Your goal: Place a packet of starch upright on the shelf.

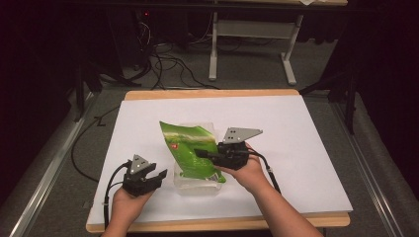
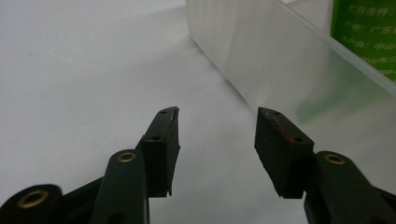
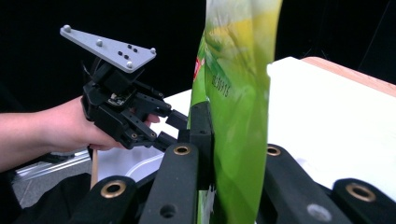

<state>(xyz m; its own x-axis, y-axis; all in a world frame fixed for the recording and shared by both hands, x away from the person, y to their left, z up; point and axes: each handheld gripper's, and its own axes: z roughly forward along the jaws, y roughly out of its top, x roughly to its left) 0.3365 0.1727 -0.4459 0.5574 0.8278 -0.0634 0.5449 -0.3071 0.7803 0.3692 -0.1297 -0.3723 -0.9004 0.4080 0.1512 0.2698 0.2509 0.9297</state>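
High view: right gripper clamped on the green bag, holding it upright in the clear box near the tabletop's front edge, about mid-width. Left gripper, just left of the box, gapes wide with nothing between its jaws.

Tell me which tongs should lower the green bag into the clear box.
Right. The right tongs already clamp the green bag above the clear box; the left tongs are open beside it.
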